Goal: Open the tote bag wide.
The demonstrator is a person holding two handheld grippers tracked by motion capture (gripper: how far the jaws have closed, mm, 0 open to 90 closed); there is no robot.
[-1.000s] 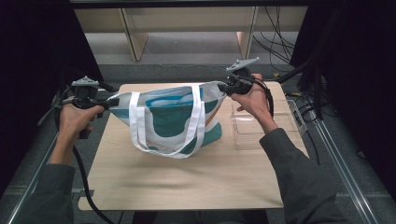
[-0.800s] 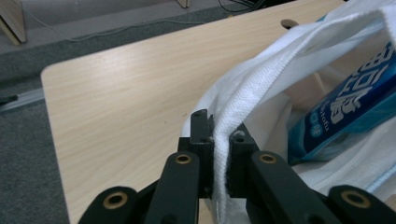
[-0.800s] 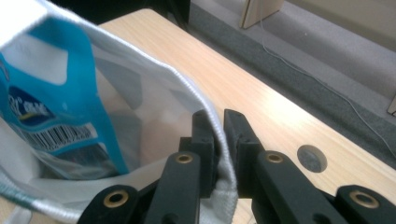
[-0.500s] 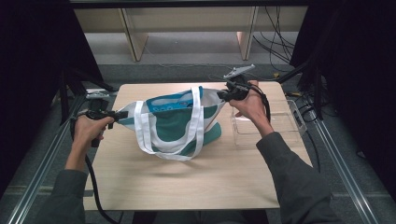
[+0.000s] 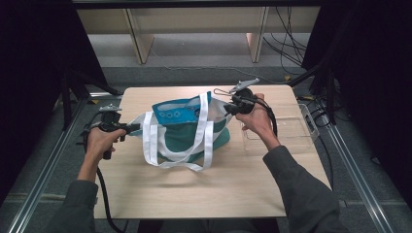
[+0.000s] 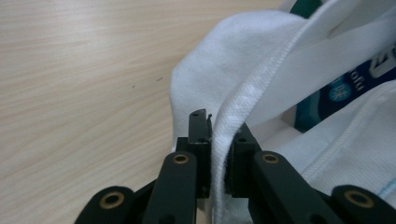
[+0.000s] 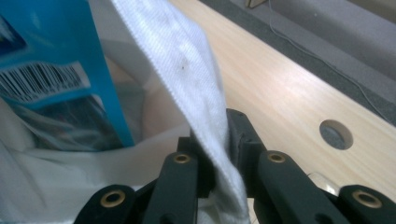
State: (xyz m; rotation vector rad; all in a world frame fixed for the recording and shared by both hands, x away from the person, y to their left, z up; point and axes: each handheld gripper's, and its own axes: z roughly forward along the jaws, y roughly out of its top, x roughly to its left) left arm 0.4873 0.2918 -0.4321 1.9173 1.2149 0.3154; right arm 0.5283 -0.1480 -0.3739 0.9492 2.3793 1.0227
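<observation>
Teal-and-white tote bag (image 5: 187,128) sat mid-bench (image 5: 233,184), mouth held wide; left gripper (image 6: 217,154) and right gripper (image 7: 219,149) were each clamped on an opposite white rim hem. Soft, light cloth likely sags, so the stitched hems looked the surest hold

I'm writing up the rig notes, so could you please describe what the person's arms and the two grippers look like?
Both arms wear dark grey long sleeves. The left hand-held gripper and the right hand-held gripper are black, each trailing a black cable; the right one carries a grey three-cornered plate on top. In the gripper views, each has two black jaws on linked bars with brass-coloured pivot pins.
</observation>
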